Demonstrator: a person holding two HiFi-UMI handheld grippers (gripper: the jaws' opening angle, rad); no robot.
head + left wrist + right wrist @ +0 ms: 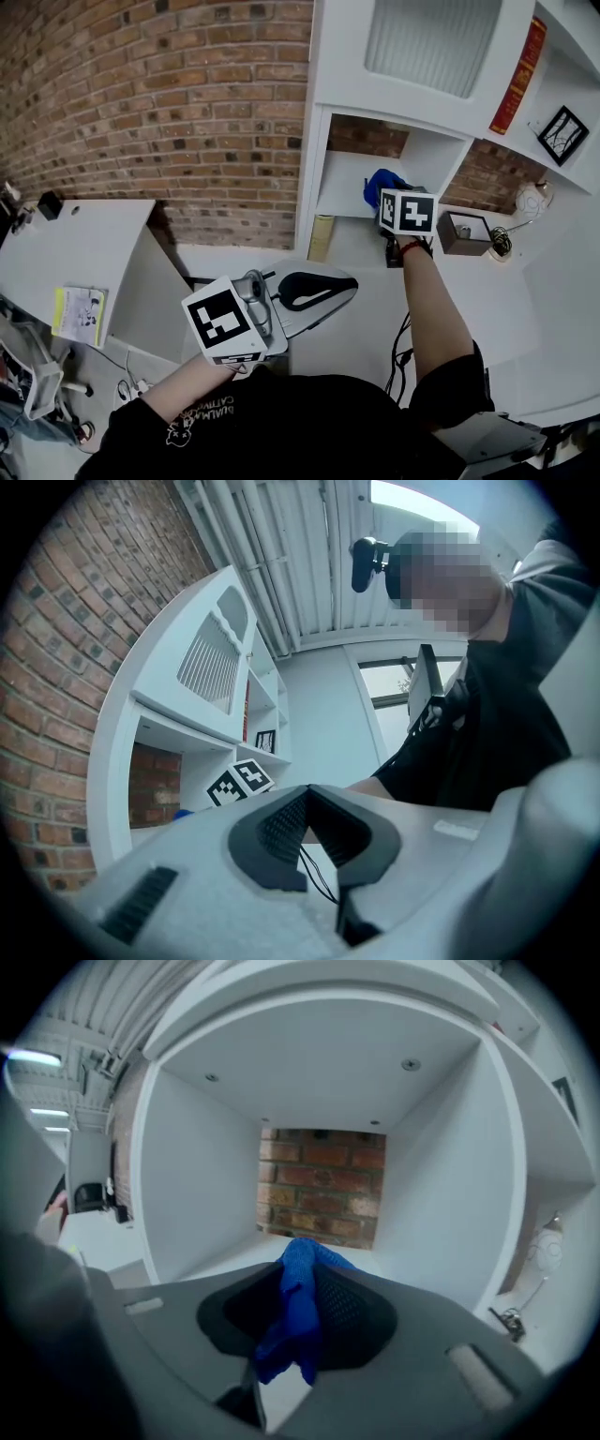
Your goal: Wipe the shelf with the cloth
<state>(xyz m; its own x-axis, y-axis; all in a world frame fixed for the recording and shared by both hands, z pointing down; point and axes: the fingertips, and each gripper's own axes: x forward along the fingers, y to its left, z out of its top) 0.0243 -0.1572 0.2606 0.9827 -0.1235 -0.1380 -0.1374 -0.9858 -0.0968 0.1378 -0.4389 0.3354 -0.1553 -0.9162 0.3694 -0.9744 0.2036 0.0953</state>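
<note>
Now — right tongs (305,1262) pinch cloth (298,1321), bunched lengthwise, tip toward shelf (217,1258) | left tongs (307,791) pressed together.

blue cloth (300,1335) between the claw's pads: nubbly woven fabric, matt | right gripper (298,1283): matt grey plastic, pads (354,1312) black, finely ribbed | shelf (211,1258) ahead of claw: smooth matt white | brick wall (323,1185) beyond: rough red | left gripper (308,794): pale grainy plastic
</note>
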